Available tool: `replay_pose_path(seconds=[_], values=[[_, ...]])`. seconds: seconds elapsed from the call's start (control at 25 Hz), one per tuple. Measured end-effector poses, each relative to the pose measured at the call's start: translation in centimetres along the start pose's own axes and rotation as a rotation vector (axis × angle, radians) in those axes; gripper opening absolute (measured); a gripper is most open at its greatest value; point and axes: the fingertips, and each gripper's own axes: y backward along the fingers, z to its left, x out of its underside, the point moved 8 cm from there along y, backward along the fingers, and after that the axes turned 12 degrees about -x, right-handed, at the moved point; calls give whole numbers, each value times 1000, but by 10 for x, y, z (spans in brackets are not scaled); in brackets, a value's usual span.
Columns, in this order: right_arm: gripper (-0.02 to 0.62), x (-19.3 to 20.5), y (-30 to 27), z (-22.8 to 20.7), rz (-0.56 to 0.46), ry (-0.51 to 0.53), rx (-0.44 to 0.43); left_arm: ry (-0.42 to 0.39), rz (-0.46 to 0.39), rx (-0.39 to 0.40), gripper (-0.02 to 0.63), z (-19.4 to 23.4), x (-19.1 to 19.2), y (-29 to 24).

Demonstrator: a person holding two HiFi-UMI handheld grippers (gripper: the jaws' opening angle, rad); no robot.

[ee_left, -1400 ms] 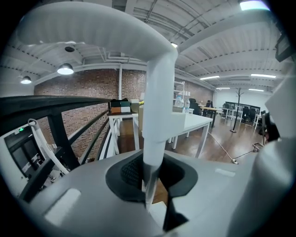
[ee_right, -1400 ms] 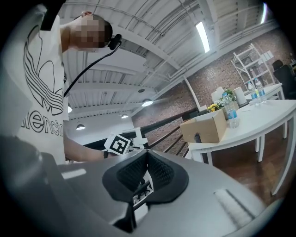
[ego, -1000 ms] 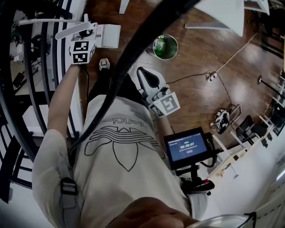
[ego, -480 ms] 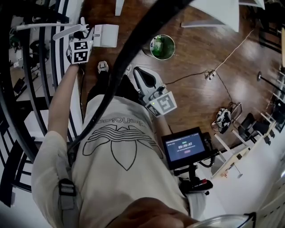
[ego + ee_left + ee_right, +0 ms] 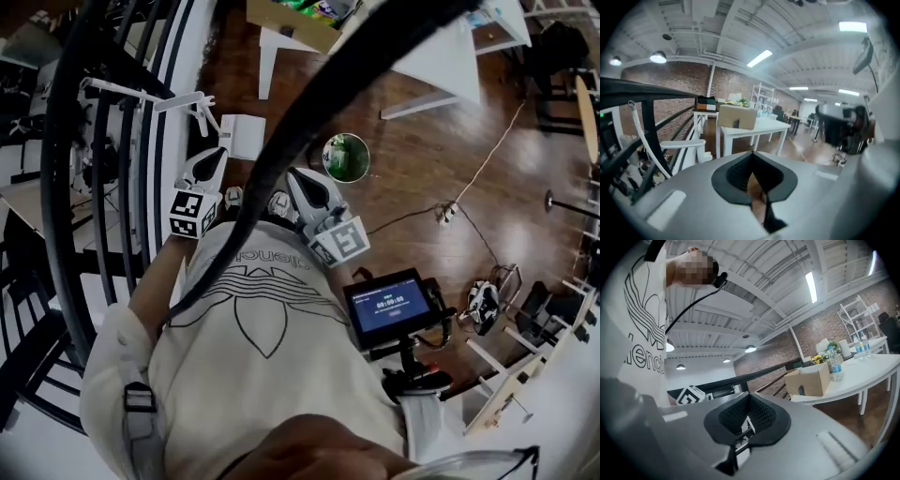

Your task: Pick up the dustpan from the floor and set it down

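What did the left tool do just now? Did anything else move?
The left tool was up at the dustpan's handle; it has pulled back toward the person and is now shut and empty. The dustpan stands where it was, with nothing holding it. The right tool stayed shut near the waist, and the green bin has not moved.

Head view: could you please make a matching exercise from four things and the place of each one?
1. green round bucket
2. brown cardboard box
3. white flat dustpan
4. black device with blue screen

a. beside the black railing
b. on the white table
c. at the person's right side
d. on the floor, beyond the right tongs

Pairs: 1-d; 2-b; 3-a; 4-c.
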Motion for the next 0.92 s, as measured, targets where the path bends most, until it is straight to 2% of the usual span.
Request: replay_pose_path(seconds=[0.12, 0.2, 0.28, 0.4, 0.56, 0.92], values=[[1, 1, -12, 1, 8, 18, -17, 121, -98, 47, 20, -21, -24, 16], [1, 1, -19, 2, 31, 28, -41, 146, -144, 31, 20, -30, -32, 24], [2, 2, -23, 3, 49, 20, -58, 121, -172, 32, 20, -38, -34, 31], [0, 3, -27, 5, 56, 10, -76, 55, -194, 77, 20, -45, -41, 37], [1, 6, -31, 7, 68, 15, -86, 13, -208, 107, 20, -51, -49, 40], [0, 3, -35, 4, 59, 33, -97, 6, -220, 80, 20, -46, -51, 40]])
